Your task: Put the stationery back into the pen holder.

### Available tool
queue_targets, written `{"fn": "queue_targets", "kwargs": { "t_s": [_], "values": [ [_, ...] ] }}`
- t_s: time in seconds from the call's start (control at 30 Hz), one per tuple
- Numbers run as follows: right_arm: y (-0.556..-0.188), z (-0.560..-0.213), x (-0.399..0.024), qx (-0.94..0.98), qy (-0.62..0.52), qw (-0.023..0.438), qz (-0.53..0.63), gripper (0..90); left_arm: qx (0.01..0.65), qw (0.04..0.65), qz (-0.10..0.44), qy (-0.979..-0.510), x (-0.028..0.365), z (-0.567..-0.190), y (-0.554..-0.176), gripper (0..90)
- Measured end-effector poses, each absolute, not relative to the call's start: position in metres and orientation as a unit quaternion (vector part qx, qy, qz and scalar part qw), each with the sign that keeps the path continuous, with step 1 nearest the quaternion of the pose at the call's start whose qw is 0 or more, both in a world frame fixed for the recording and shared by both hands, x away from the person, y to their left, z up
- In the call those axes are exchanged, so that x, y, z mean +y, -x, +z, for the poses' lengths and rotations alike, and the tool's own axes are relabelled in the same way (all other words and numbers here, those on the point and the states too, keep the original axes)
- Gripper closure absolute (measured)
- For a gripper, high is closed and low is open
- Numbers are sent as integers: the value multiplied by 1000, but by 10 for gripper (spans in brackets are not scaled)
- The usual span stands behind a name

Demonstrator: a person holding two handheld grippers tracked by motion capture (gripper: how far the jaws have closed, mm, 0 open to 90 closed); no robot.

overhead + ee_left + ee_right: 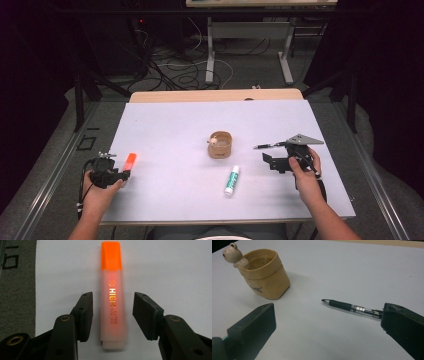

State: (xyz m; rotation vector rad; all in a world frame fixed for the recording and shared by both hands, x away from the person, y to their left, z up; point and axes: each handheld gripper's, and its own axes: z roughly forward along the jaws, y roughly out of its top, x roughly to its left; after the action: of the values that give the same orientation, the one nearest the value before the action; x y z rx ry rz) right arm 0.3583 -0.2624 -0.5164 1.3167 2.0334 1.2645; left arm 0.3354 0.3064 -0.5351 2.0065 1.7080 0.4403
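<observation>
Left gripper (122, 175), held low near the left edge of the table (165, 200), has its jaws spread either side of the orange highlighter (130, 161) without pressing it; a gap shows on both sides in the left gripper view (112, 315). That highlighter (112, 297) lies flat on the white top, its long axis running from the gripper toward the far edge, orange cap (111, 256) pointing away and blunt pale end nearest the jaws. The left gripper view alone makes its gold lettering readable; from the high view it is just an orange stub leaning slightly right.

Toward the middle of the table stands a tan pouch-shaped cup (220, 145), upright. The right gripper view shows a little bear figure (233, 253) on its rim and a hollow (258, 262) in which I can make out nothing lying. Nearer the front edge lies a white tube with green print (231, 180), seen from the high view.

Right gripper (270, 162), nearer the right edge, has its jaws wide apart and pinching nothing (327, 327). A black pen (265, 146) lies just beyond it, tip pointing left toward the cup (263, 275); in the right gripper view the pen (352, 307) has its rear end hidden behind the right-hand jaw.
</observation>
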Motion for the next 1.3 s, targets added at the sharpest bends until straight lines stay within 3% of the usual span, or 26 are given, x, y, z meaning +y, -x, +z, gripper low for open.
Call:
{"fn": "queue_targets", "kwargs": {
  "t_s": [0.23, 1.0, 1.3],
  "values": [
    [-359, -517, -263, 730, -471, 203, 452, 0, 622, 232, 156, -731, 310, -542, -338, 485],
    [-359, -518, -263, 733, -468, 199, 451, 2, 615, 231, 157, -738, 307, -542, -342, 652],
    [-359, -518, -263, 734, -469, 198, 450, 4, 620, 227, 153, -735, 307, -541, -342, 658]
  ]
}}
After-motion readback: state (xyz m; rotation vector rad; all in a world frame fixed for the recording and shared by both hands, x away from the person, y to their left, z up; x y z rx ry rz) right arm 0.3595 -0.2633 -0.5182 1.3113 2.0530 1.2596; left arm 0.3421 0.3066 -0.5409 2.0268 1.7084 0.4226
